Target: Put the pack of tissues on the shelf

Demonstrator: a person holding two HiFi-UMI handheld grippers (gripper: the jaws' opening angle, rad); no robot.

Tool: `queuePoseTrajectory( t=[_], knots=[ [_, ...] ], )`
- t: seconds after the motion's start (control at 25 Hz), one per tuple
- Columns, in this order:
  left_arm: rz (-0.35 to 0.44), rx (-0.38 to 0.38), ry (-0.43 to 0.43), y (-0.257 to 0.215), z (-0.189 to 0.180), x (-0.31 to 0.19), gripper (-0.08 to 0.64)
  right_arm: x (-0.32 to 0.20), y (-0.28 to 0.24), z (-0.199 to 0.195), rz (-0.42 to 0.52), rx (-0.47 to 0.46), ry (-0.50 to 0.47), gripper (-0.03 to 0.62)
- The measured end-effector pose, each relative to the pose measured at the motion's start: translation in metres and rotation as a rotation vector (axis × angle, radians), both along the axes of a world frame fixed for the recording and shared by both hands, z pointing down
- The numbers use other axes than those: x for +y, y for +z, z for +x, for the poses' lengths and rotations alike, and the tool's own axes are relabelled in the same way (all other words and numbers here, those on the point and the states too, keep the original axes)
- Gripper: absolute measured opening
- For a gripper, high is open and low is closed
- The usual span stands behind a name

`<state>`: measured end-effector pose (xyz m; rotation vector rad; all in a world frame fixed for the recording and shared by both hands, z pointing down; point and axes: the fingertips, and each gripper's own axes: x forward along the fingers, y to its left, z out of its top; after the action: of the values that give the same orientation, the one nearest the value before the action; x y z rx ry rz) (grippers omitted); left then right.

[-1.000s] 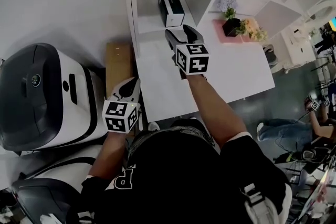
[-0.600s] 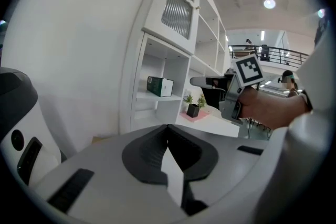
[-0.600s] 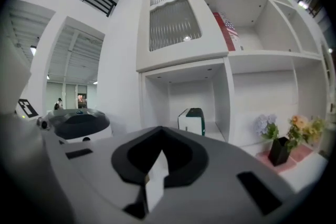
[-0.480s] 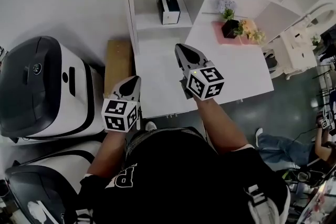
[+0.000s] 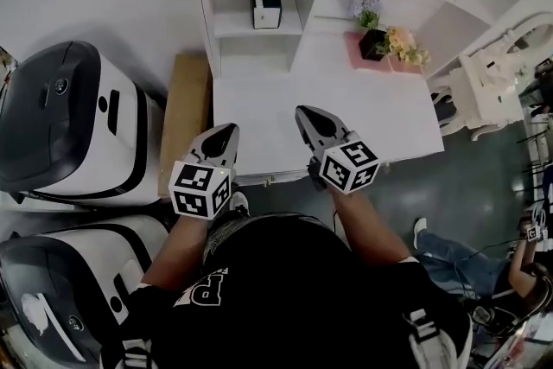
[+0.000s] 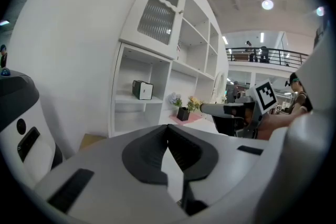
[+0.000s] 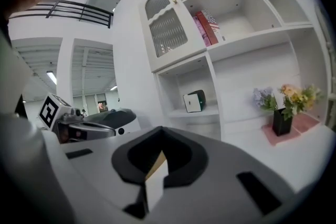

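Fingers of the right gripper clenched together, nothing between them; fingers of the left gripper likewise closed and empty. Both grippers hang over the near edge of the white counter. Pack of tissues stands on the cabinet shelf behind the counter, well apart from both grippers; potted flowers to its right
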<state>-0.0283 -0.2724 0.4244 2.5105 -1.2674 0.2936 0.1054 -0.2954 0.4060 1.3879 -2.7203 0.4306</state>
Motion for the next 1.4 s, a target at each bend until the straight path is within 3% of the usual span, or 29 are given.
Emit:
queuePoseTrajectory(
  t=[0.2, 0.36, 0.72, 1.04, 1.4],
  knots=[
    [0.017, -0.019, -0.006, -0.004, 0.024, 0.036, 0.014, 0.051, -0.01, 0.015, 0.036, -0.006, -0.048, 0.008],
    [0.031, 0.007, -0.021, -0.013, 0.037, 0.064, 0.014, 0.087, -0.005, 0.025, 0.036, 0.02, -0.072, 0.008],
    [0.027, -0.007, -0.04, -0.009, 0.063, 0.131, 0.014, 0.151, 0.002, 0.051, 0.015, -0.035, -0.113, 0.008],
    [0.007, -0.023, -0.069, -0.001, 0.067, 0.172, 0.014, 0.186, 0.01, 0.056, -0.007, -0.039, -0.158, 0.008],
    [0.018, -0.025, -0.071, -0.007, 0.058, 0.173, 0.014, 0.195, 0.007, 0.05, -0.011, -0.033, -0.152, 0.006]
  ],
)
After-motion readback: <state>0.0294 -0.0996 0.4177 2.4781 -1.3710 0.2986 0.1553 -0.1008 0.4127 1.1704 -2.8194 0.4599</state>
